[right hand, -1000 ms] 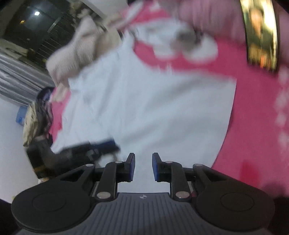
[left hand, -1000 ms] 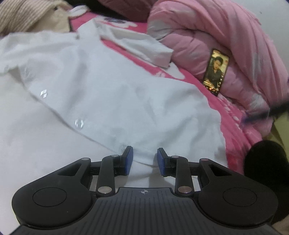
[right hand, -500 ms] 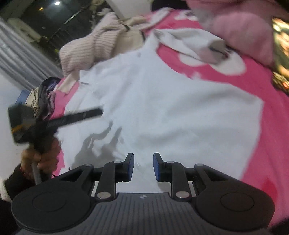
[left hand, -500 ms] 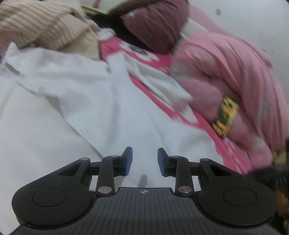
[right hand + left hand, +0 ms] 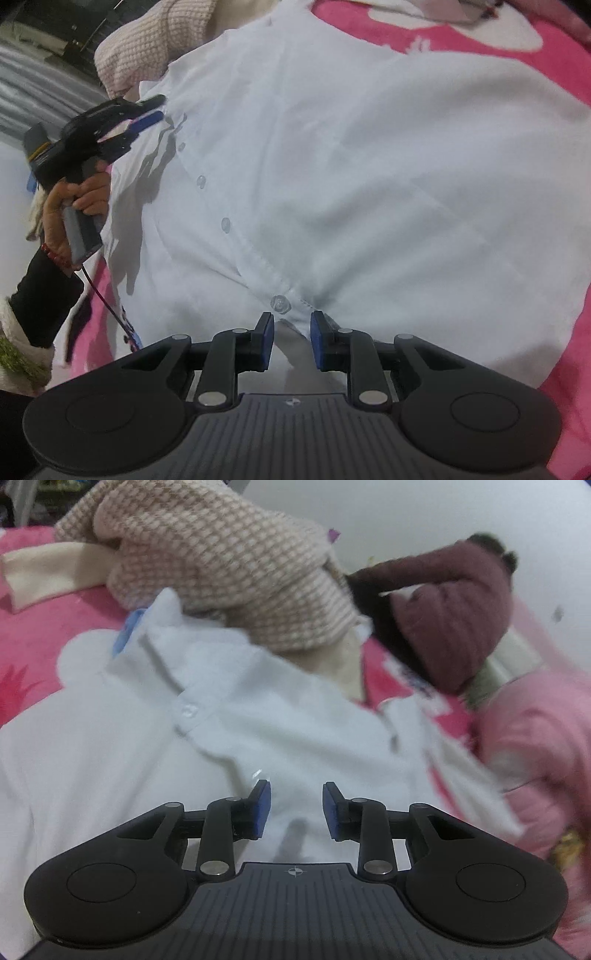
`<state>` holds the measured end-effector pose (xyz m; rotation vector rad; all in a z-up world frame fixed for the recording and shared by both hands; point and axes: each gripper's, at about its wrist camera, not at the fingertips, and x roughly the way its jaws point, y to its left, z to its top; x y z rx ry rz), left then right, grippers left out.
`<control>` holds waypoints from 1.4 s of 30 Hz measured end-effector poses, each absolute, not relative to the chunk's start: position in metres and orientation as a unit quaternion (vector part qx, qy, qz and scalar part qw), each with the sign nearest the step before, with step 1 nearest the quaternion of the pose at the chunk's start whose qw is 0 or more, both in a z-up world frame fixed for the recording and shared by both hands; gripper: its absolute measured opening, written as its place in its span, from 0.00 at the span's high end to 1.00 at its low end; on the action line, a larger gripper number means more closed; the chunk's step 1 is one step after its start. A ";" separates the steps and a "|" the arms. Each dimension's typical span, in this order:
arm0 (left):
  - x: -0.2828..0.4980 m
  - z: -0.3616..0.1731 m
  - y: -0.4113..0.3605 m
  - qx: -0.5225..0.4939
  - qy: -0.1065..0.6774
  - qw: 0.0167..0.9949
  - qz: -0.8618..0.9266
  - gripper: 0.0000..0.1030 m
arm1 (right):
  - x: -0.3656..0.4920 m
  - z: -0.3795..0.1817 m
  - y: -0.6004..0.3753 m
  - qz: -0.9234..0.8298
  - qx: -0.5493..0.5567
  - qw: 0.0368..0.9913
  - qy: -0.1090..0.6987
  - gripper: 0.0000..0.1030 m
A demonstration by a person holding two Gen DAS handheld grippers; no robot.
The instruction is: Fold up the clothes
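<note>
White button-up shirt lies spread flat, front up, on a bed with a pink blanket bearing white patches. Placket with clear buttons runs diagonally up the middle of the shirt; the lowest button sits just ahead of the right claw.

Right claw: blue-padded fingers apart, nothing between them but the shirt's bottom hem at the placket, which lies just under and ahead of the tips. Whether the pads touch the cloth cannot be told.

Left claw: fingers apart, hovering low over the upper chest of the shirt, pointing toward the collar. A blue tag shows inside the collar. From the right wrist view the left claw shows at the shirt's far left edge near the collar, gripped by a hand with a black sleeve and a red bead bracelet.

Beyond the collar, toward the head of the bed: a beige waffle-knit sweater piled and touching the collar, a cream garment beneath it, a maroon quilted garment to the right, and a bunched pink duvet at the right edge. Left wrist view is motion-blurred.
</note>
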<state>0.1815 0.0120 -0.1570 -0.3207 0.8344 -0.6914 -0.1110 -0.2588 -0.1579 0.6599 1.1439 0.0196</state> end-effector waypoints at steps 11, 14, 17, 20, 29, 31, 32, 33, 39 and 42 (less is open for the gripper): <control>0.238 -0.161 0.003 -0.103 0.376 0.884 -0.259 0.70 | -0.114 -0.161 -0.263 0.038 0.303 0.783 0.542 0.78; 0.248 -0.146 -0.004 -0.107 0.365 0.882 -0.278 0.70 | -0.110 -0.158 -0.261 0.052 0.281 0.783 0.553 0.78; 0.264 -0.143 -0.015 -0.087 0.370 0.885 -0.268 0.69 | -0.103 -0.152 -0.261 0.069 0.272 0.776 0.565 0.74; 0.283 -0.138 -0.008 -0.098 0.378 0.891 -0.232 0.69 | -0.083 -0.126 -0.267 0.101 0.280 0.781 0.548 0.74; 0.309 -0.127 0.079 -0.188 0.372 0.890 -0.183 0.60 | 0.075 -0.040 -0.282 0.217 0.280 0.829 0.434 0.59; 0.312 -0.134 0.083 -0.190 0.380 0.883 -0.198 0.58 | 0.133 -0.038 -0.279 0.238 0.277 0.833 0.414 0.59; 0.314 -0.137 0.083 -0.192 0.385 0.879 -0.207 0.57 | 0.163 -0.044 -0.275 0.234 0.269 0.836 0.417 0.60; 0.316 -0.140 0.082 -0.192 0.389 0.875 -0.217 0.57 | 0.192 -0.051 -0.271 0.229 0.260 0.839 0.420 0.58; 0.326 -0.155 0.081 -0.200 0.392 0.864 -0.244 0.55 | 0.319 -0.105 -0.236 0.182 0.204 0.843 0.462 0.58; 0.336 -0.164 0.081 -0.205 0.398 0.858 -0.251 0.54 | 0.355 -0.132 -0.230 0.148 0.201 0.836 0.488 0.58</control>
